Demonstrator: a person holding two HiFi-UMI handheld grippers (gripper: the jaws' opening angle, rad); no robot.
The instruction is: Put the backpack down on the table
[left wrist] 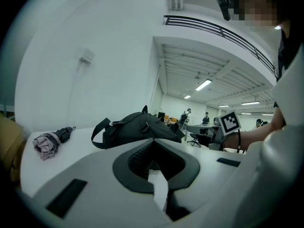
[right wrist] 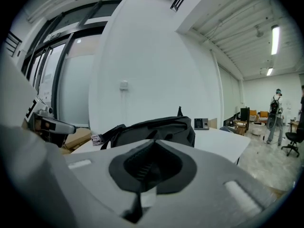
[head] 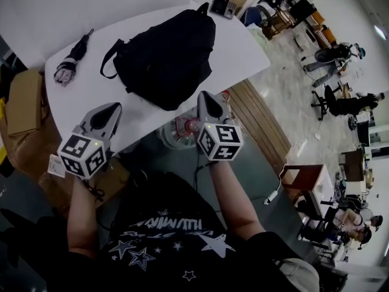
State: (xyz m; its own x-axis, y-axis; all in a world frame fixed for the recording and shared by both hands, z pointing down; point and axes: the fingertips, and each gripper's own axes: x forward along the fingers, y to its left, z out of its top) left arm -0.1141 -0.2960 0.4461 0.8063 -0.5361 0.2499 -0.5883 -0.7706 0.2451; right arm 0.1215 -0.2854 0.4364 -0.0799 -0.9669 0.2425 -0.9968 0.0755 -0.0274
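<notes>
Plainly the backpack (head: pixel 170 56) lies on the table (head: pixel 238 48), beyond both closed, empty fingers (head: pixel 209 105).

White wall (left wrist: pixel 118 70), pale speckled floor (head: pixel 292 59), ceiling strip lights (left wrist: pixel 203 85), distant office chairs (head: pixel 328 97).

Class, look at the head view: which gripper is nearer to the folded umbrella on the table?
Left. The left gripper sits at the table edge nearest the person, below and right of the umbrella; the right gripper is farther right, beside the backpack.
</notes>
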